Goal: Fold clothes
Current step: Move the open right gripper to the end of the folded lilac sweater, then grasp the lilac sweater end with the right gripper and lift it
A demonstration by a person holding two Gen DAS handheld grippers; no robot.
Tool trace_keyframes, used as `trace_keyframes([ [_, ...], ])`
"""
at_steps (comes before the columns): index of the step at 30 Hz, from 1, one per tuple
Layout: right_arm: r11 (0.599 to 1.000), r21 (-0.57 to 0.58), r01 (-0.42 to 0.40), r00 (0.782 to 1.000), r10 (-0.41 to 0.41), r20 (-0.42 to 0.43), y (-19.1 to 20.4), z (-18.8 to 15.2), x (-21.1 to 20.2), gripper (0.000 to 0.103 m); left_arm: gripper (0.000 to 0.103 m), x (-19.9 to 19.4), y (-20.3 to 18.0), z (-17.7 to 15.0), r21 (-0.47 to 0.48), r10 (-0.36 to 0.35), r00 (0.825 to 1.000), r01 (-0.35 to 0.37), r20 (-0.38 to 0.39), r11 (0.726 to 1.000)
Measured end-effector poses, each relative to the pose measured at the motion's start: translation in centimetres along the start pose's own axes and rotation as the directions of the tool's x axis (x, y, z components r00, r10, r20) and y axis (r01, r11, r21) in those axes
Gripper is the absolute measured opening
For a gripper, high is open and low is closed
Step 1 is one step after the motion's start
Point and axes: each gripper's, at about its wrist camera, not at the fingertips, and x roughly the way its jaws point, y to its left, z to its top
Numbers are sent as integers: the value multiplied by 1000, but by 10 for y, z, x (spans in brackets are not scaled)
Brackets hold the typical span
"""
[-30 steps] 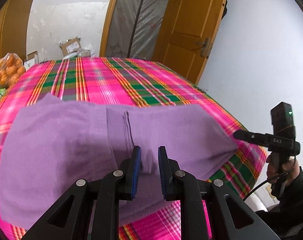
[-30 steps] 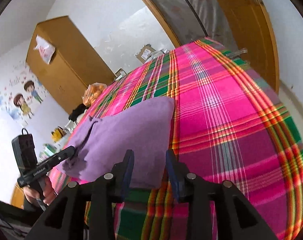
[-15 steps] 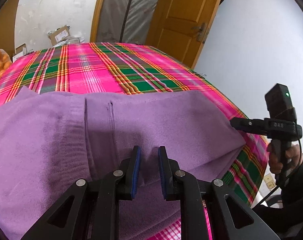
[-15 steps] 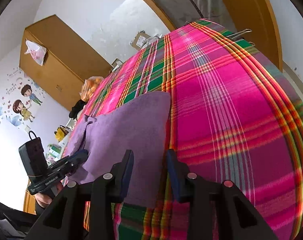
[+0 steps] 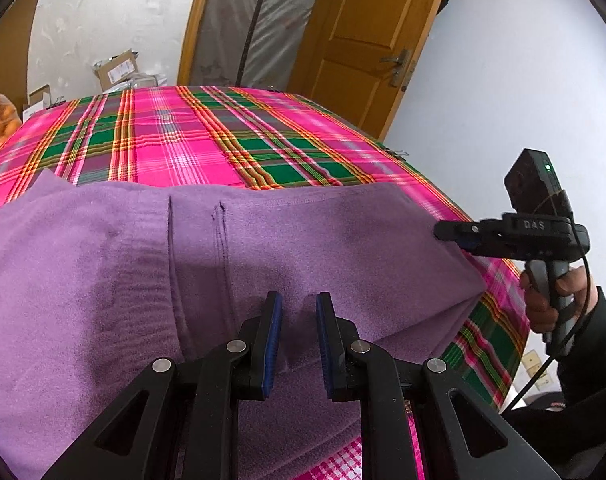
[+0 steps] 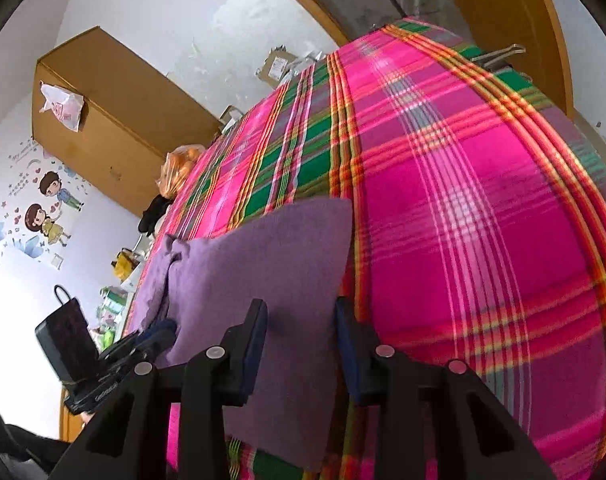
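Both grippers have closed in on the purple garment (image 5: 343,248). Left gripper (image 5: 297,312) pinches a raised fold narrowly. Right gripper (image 6: 301,320) stands wider, straddling the garment's edge; grip unclear.

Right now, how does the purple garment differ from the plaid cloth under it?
The purple garment is plain, the plaid cloth pink-and-green checked. The garment lies folded, the cloth spread flat. The garment covers only the cloth's near part. Both are soft fabric.

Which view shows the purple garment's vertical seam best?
The left wrist view: the purple garment fills it and the seam runs clearly down its middle. The right wrist view shows only the garment's near corner, foreshortened, with no seam visible.
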Motion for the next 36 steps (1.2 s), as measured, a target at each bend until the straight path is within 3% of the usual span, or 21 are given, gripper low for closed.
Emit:
trace_keyframes([
  [12, 994, 73, -82, 992, 88, -89, -1, -29, -14, 35, 18, -2, 2, 0, -10, -13, 1000, 13, 7, 1000],
  [26, 966, 195, -171, 984, 176, -9, -8, -17, 10, 25, 18, -2, 0, 0, -2, 6, 1000, -6, 10, 1000],
  [30, 964, 205, -169, 985, 170, 10, -9, -16, 16, 15, 18, -4, -3, 0, 12, 30, 999, -30, 17, 999],
  [36, 965, 190, -181, 984, 176, 40, -10, -15, 15, 13, 18, -33, -3, 9, 4, 42, 995, -43, 90, 999],
])
